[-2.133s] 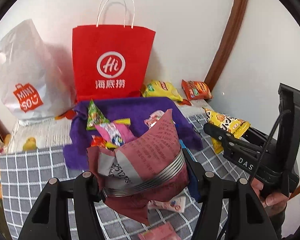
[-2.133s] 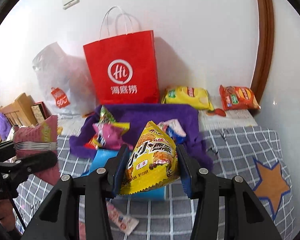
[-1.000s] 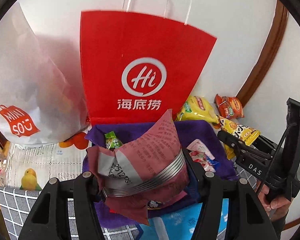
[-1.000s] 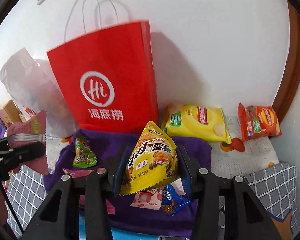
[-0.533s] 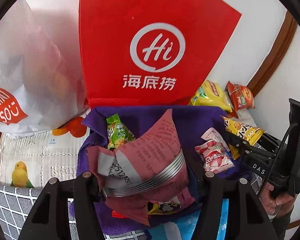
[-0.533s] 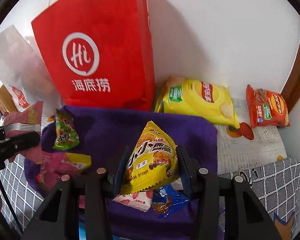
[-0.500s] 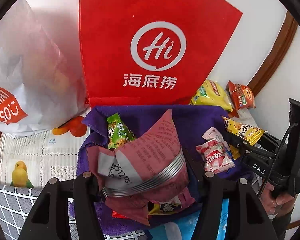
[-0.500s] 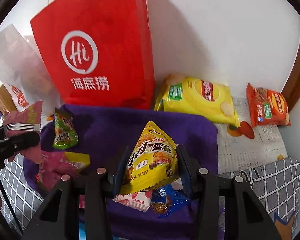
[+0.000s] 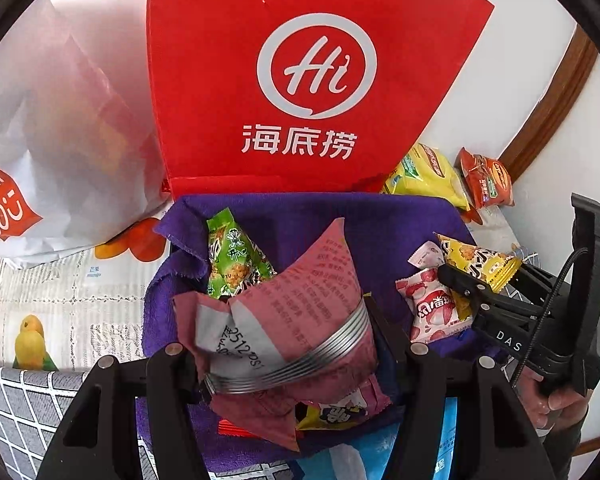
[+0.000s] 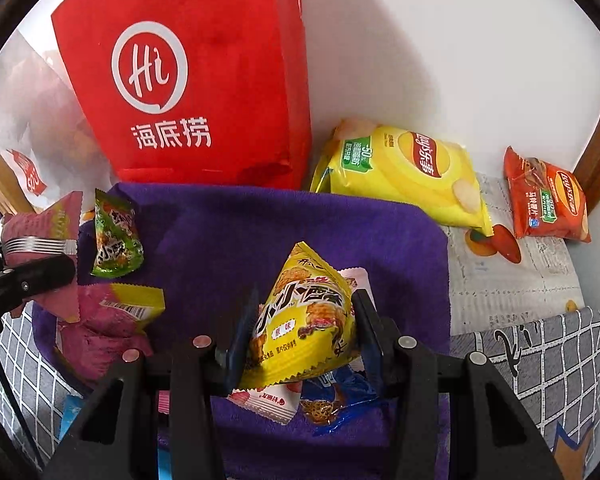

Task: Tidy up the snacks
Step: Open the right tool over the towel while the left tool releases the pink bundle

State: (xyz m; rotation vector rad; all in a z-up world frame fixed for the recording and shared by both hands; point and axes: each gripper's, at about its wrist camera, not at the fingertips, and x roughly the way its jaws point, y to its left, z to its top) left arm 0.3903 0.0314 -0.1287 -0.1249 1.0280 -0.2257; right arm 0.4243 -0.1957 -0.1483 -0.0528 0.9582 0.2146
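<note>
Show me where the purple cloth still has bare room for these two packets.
The purple cloth is bare in its middle and back, between the green packet and the yellow chip bag. Its near edge is crowded with small packets.

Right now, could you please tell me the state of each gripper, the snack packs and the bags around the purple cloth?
Left gripper: shut on pink snack pack.
Right gripper: shut on yellow snack pack.
Green snack pack: lying loose on purple cloth.
Red paper bag: standing upright behind the cloth.
Yellow chips bag: sealed, lying by the wall.
Orange chips bag: sealed, lying flat.
</note>
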